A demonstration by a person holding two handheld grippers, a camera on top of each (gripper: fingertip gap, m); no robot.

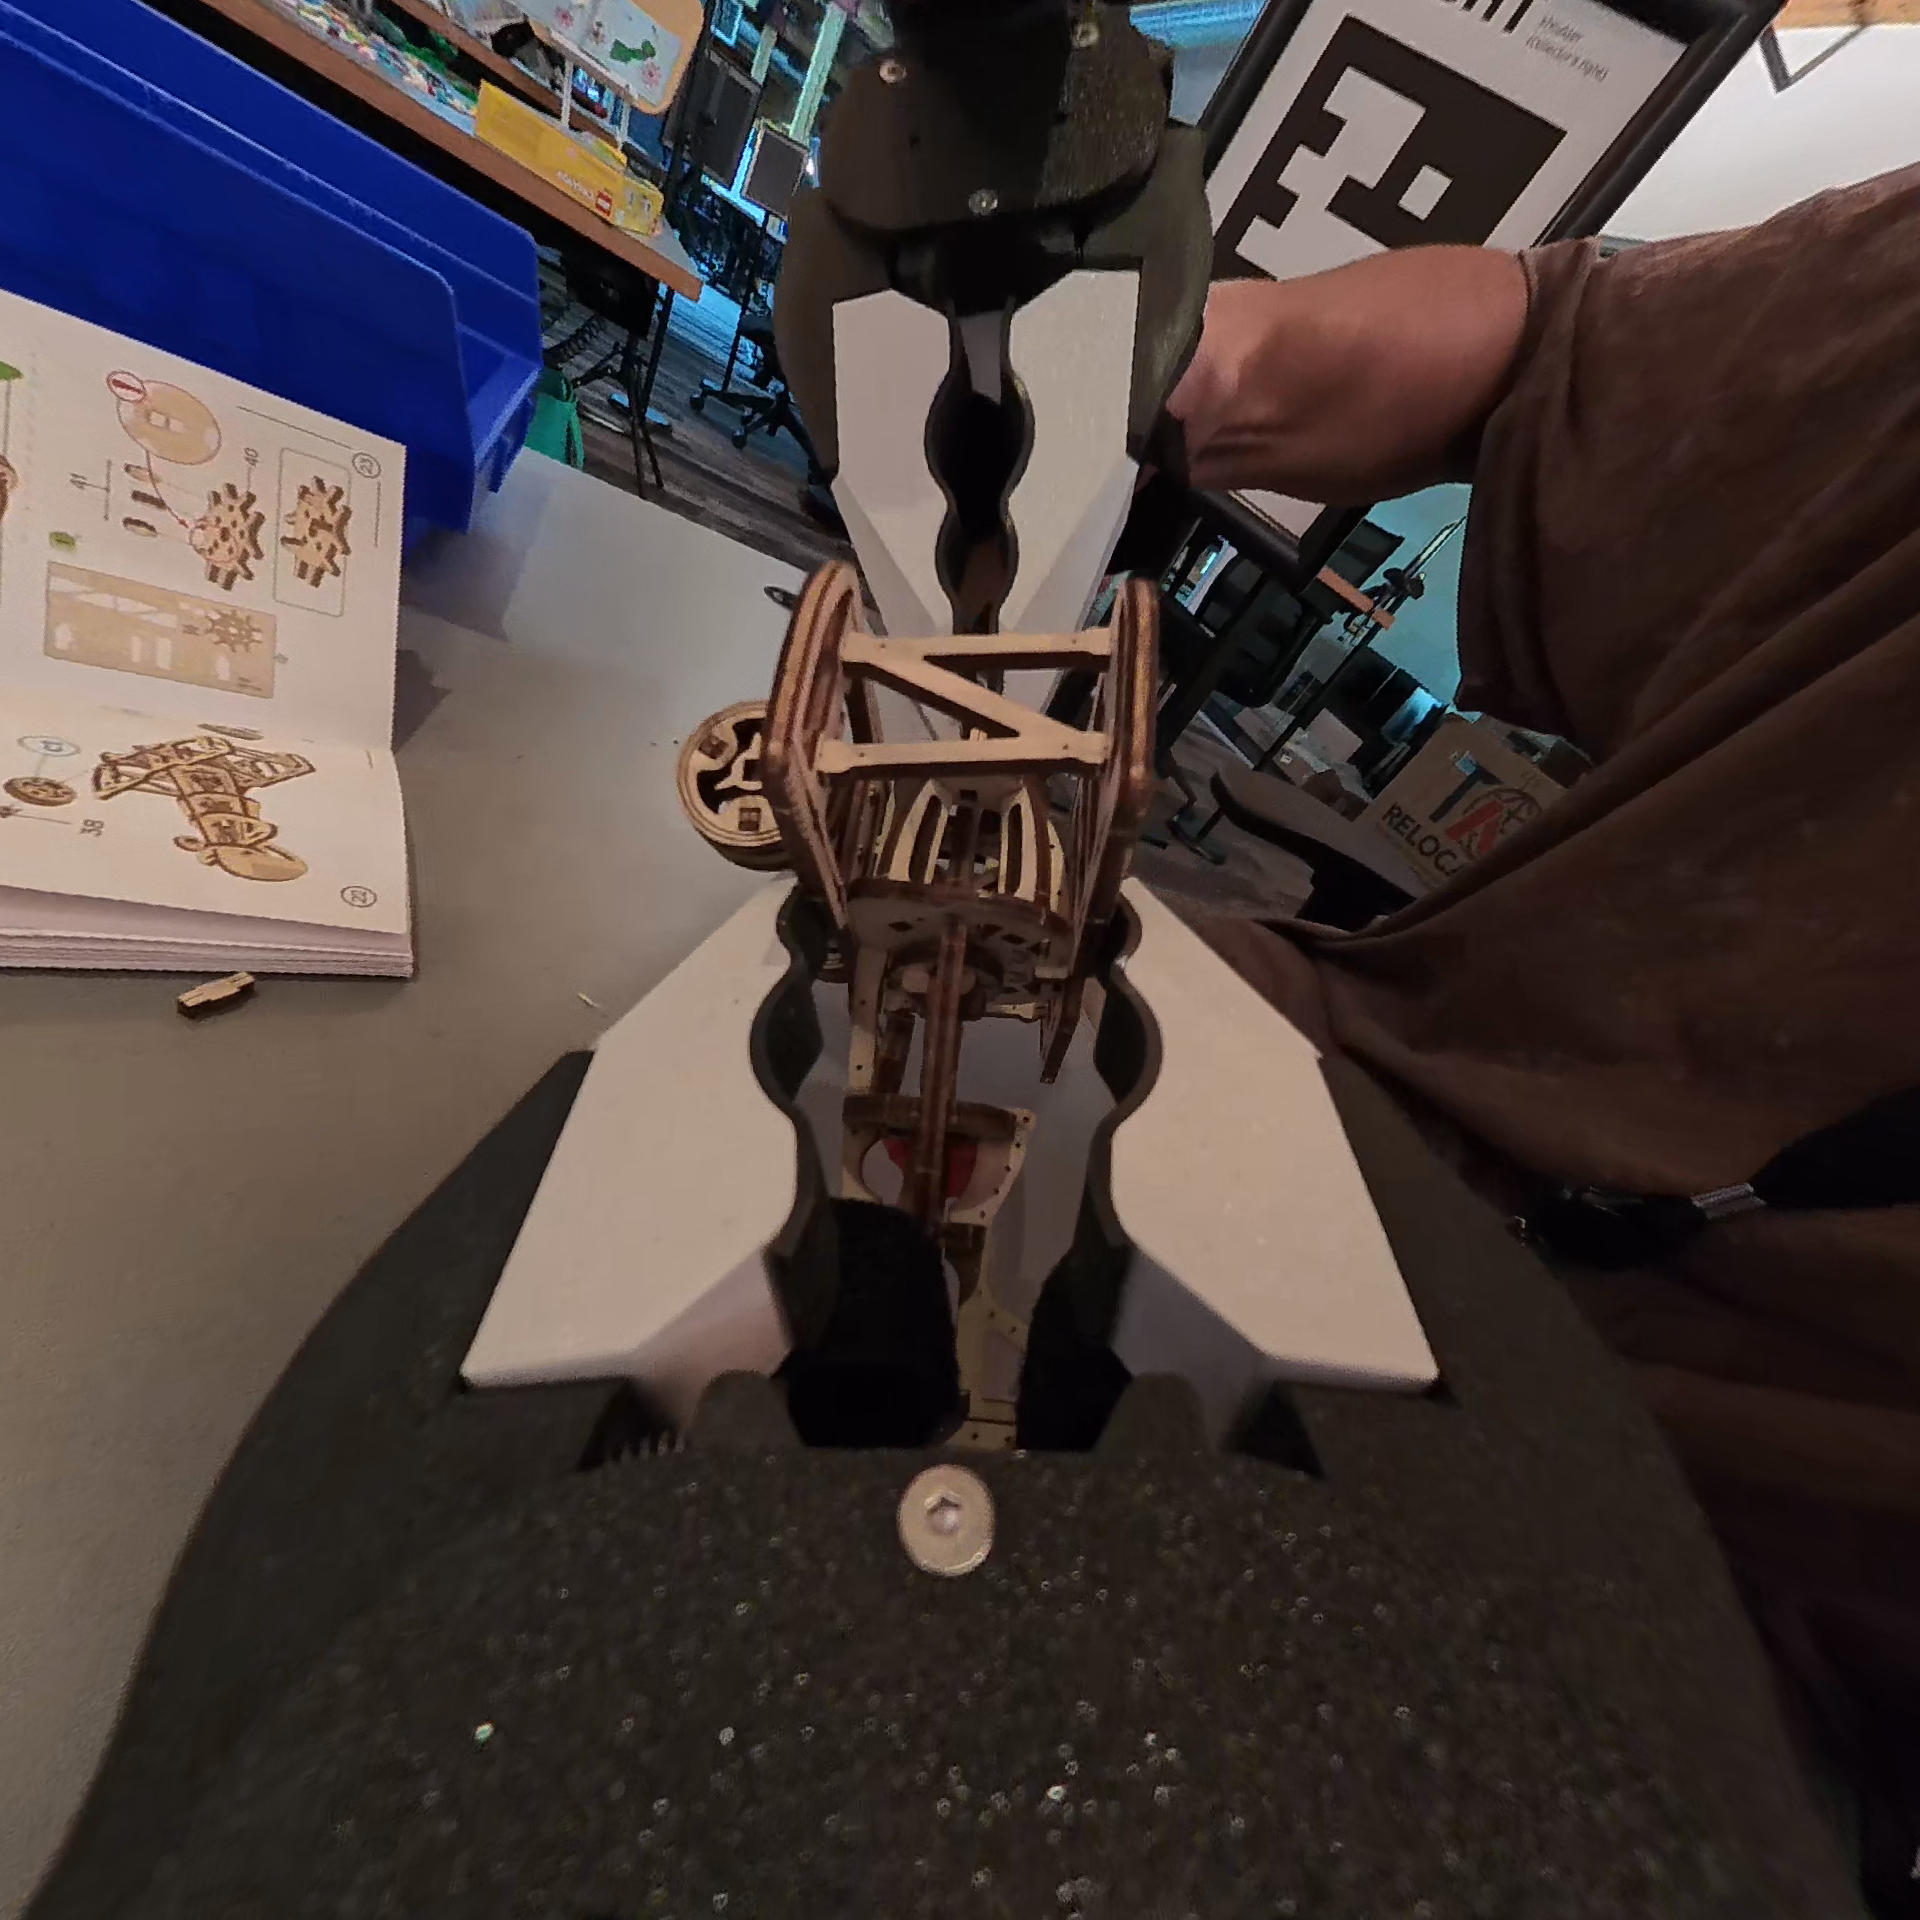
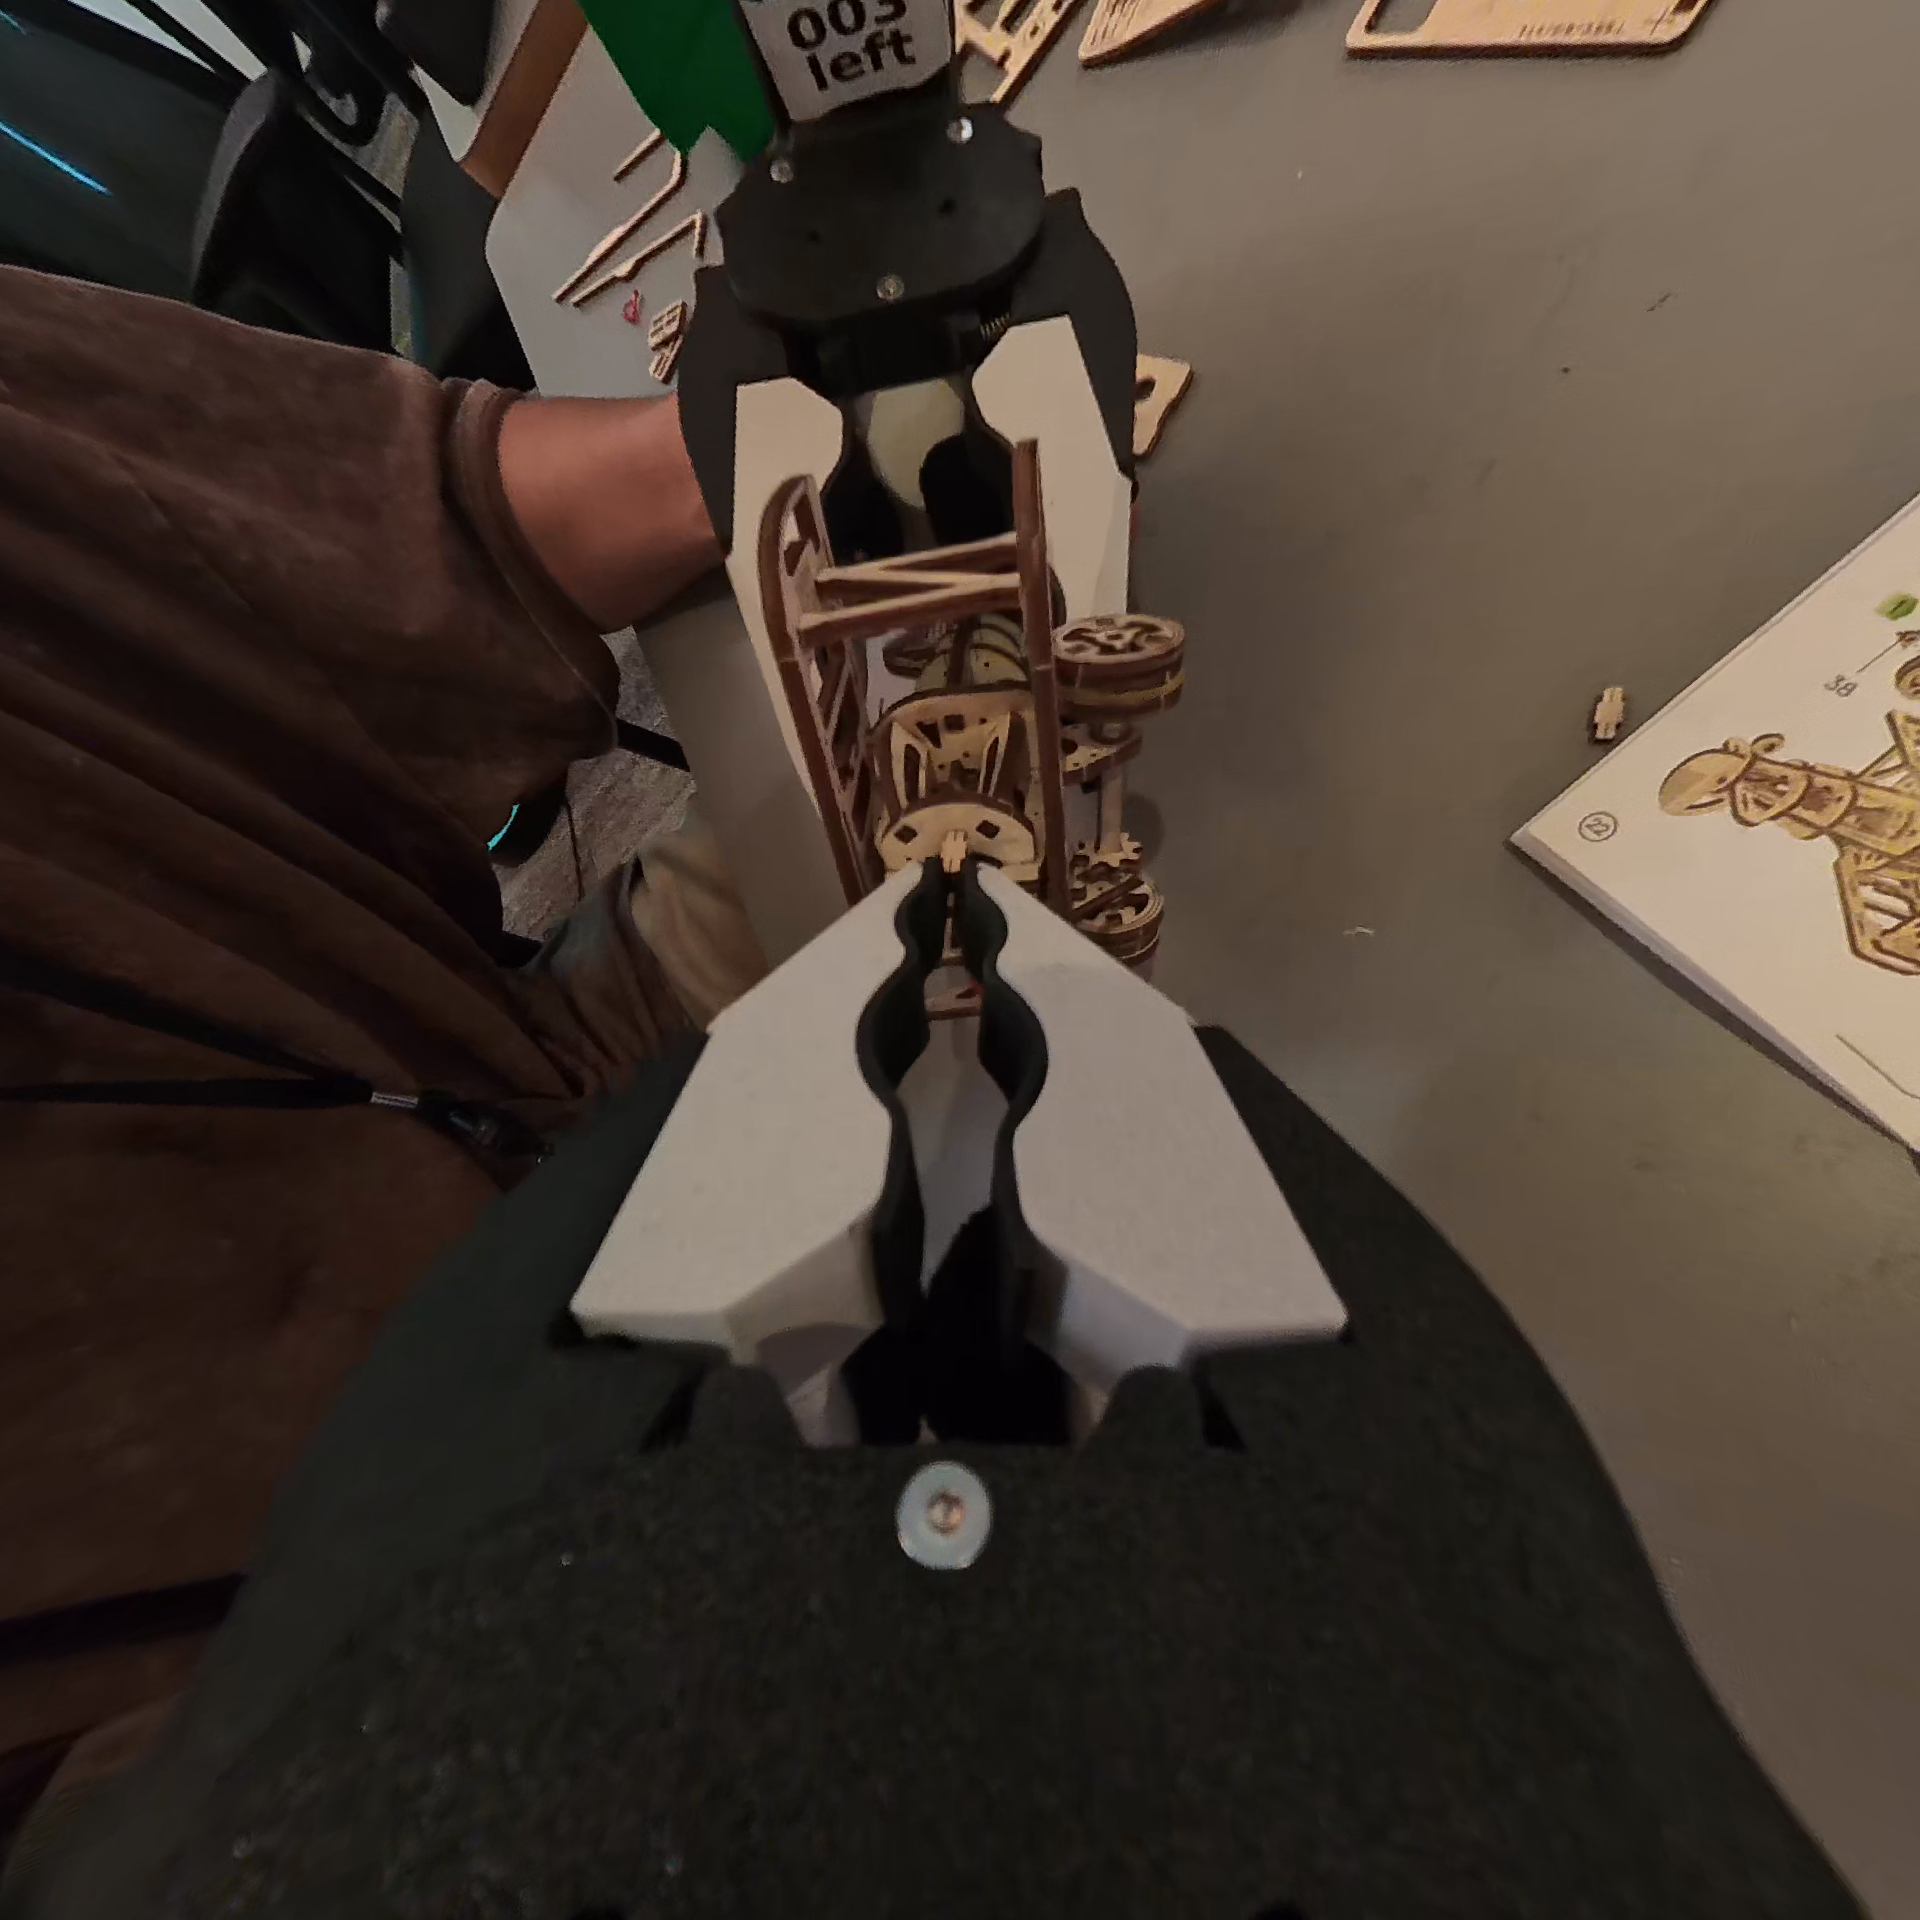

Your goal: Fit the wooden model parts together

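A grey table (image 2: 1455,436) carries an open printed manual (image 1: 197,644) at left, blue bins (image 1: 260,239) behind. The left gripper (image 1: 951,925) is closed around the wooden model (image 1: 956,790). The right gripper (image 2: 951,883), nearly closed, pinches its small front peg (image 2: 951,844).

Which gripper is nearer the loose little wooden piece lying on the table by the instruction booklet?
Left. The left gripper, holding the wooden model, sits just across from the small piece. The right gripper meets the model's far end, farther away.

Your right gripper (image 2: 951,878) pinches the wooden model's (image 2: 961,717) hub peg; your left gripper (image 2: 904,488) clasps its far end.
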